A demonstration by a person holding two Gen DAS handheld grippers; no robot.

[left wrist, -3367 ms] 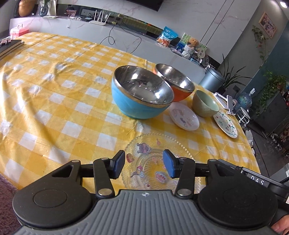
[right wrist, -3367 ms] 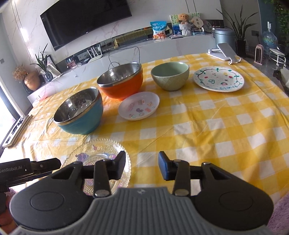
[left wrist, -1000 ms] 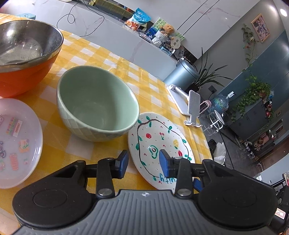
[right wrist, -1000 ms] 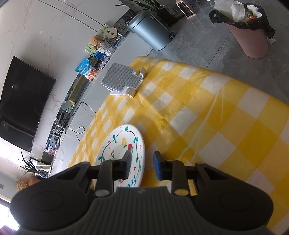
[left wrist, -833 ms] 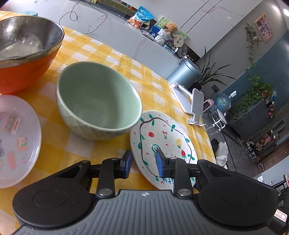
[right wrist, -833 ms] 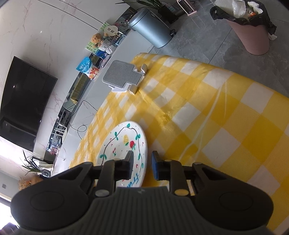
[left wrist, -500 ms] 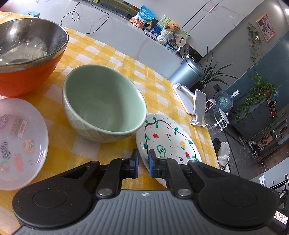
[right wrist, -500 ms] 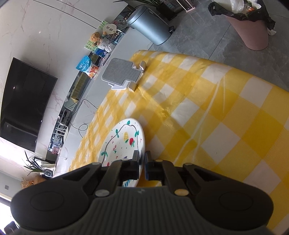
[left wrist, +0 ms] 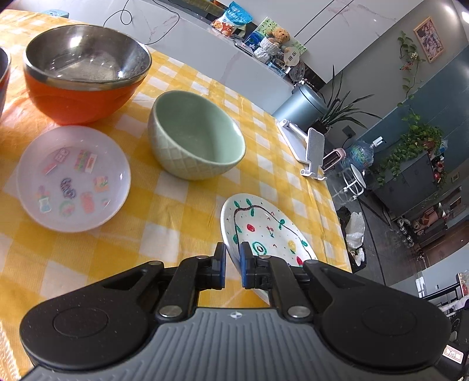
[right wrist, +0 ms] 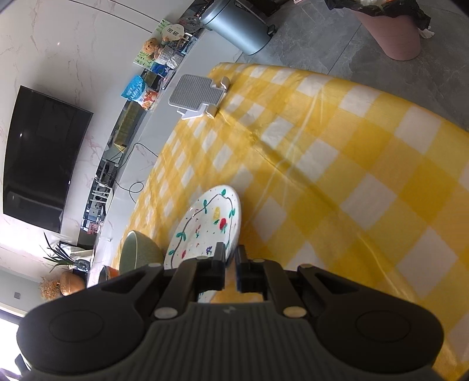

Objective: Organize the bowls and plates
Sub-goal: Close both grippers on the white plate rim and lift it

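Observation:
A white plate painted with a vine and fruit [left wrist: 269, 231] is gripped by both grippers at opposite rims. My left gripper [left wrist: 232, 263] is shut on its left rim. My right gripper [right wrist: 231, 263] is shut on the plate [right wrist: 205, 225] at its near right rim. The plate sits tilted, apart from the pale green bowl [left wrist: 196, 143], which also shows in the right wrist view [right wrist: 137, 255]. Further left stand a clear sticker plate [left wrist: 73, 178] and an orange steel-lined bowl [left wrist: 85, 79].
A yellow checked cloth [right wrist: 351, 181] covers the table. A white phone stand [left wrist: 310, 146] [right wrist: 196, 96] sits near the far edge. The rim of another bowl [left wrist: 3, 76] shows at the far left. Beyond the edge stand a grey bin [right wrist: 240, 23] and a pink bin [right wrist: 392, 32].
Both grippers went from open to shut on the painted plate's rims. The plate has since been drawn away from the green bowl towards me and now tilts.

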